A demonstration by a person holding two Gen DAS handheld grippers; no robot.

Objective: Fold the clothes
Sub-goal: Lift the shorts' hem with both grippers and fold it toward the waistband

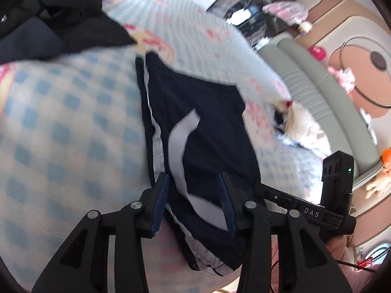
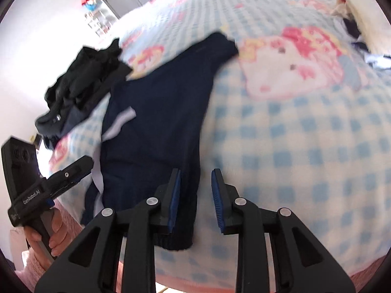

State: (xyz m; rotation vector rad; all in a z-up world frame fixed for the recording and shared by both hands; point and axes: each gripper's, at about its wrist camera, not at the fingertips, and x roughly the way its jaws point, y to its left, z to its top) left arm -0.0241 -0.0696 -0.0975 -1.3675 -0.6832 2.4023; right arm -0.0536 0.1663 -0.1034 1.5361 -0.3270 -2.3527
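A navy garment [image 1: 207, 127] with white stripes lies spread on the blue-and-white checked bedspread [image 1: 73, 127]. My left gripper [image 1: 194, 195] hovers over its near end. The jaws stand apart, with the cloth and a white stripe lying loose between them. In the right wrist view the same garment [image 2: 156, 122] runs away from me. My right gripper [image 2: 196, 195] is open over its near right edge, so cloth and bedspread [image 2: 293, 146] both show in the gap. Each view shows the other gripper from the side, the right one [image 1: 261, 188] and the left one [image 2: 85, 163], which a hand holds.
A heap of black clothes [image 1: 61, 12] [image 2: 80, 78] lies at the far side of the bed, beside the garment. A white fluffy dog or toy [image 1: 300, 122] rests near the grey padded bed edge [image 1: 317, 92]. Toys lie on the pink floor beyond.
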